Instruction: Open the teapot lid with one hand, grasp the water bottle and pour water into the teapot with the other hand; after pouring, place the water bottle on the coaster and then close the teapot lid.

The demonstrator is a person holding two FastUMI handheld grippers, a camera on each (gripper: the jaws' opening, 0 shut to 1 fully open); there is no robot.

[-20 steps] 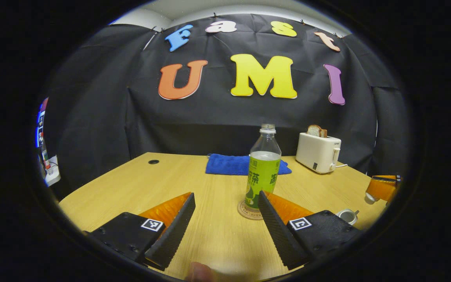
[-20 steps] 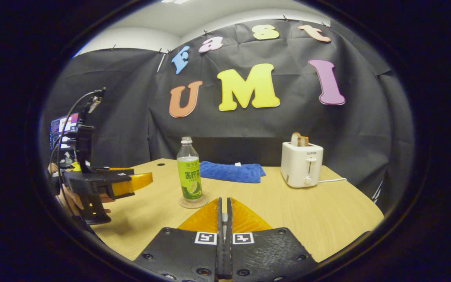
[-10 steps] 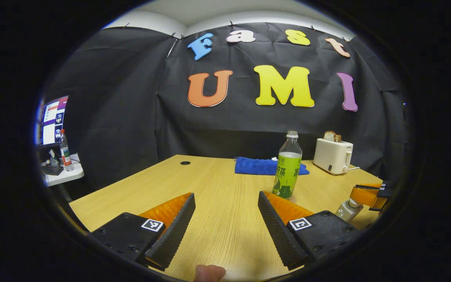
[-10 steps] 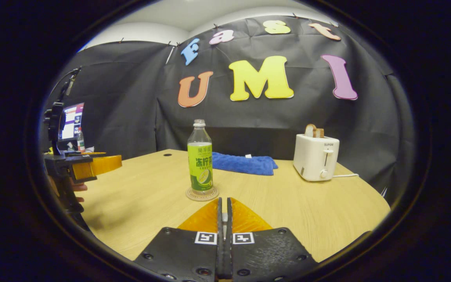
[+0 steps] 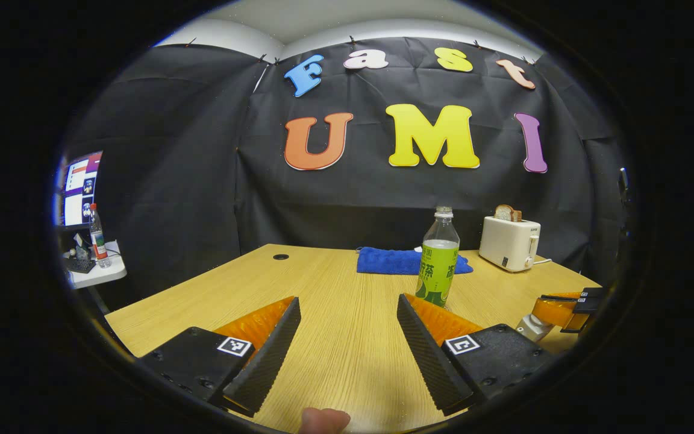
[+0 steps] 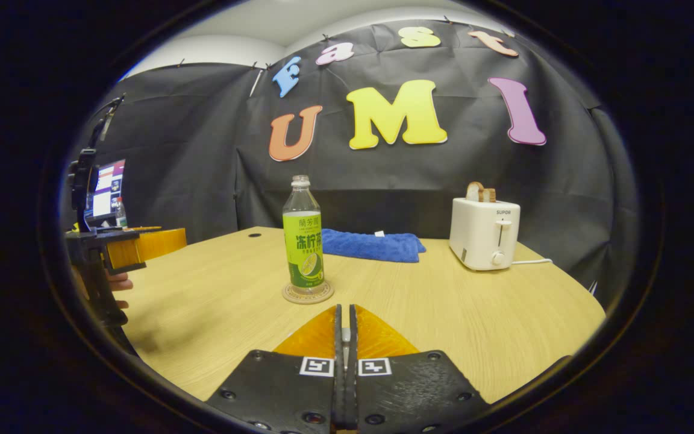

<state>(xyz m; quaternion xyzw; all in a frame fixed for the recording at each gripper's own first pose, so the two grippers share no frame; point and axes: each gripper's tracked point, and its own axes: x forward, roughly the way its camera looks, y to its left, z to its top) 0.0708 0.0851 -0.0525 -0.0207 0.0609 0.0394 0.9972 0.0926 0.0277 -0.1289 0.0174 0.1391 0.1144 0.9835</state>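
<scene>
The water bottle (image 6: 303,238) is clear with a lime-green label and a pale cap, on a tan coaster (image 6: 307,293). The table (image 6: 443,313) is light wood-grain. The towel (image 6: 371,246) is blue, the toaster (image 6: 483,233) cream-white.

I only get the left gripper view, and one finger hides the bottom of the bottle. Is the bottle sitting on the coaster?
Observer: Yes. In the right gripper view the water bottle stands upright on the round coaster.
Operator: Is the other gripper open like mine?
Observer: No. The right gripper has its fingers closed together, pointing roughly toward the coaster.
Operator: Where is my gripper from over there?
Observer: The left gripper hangs above the left edge of the table, well off to the bottle's left and not touching it.
</scene>
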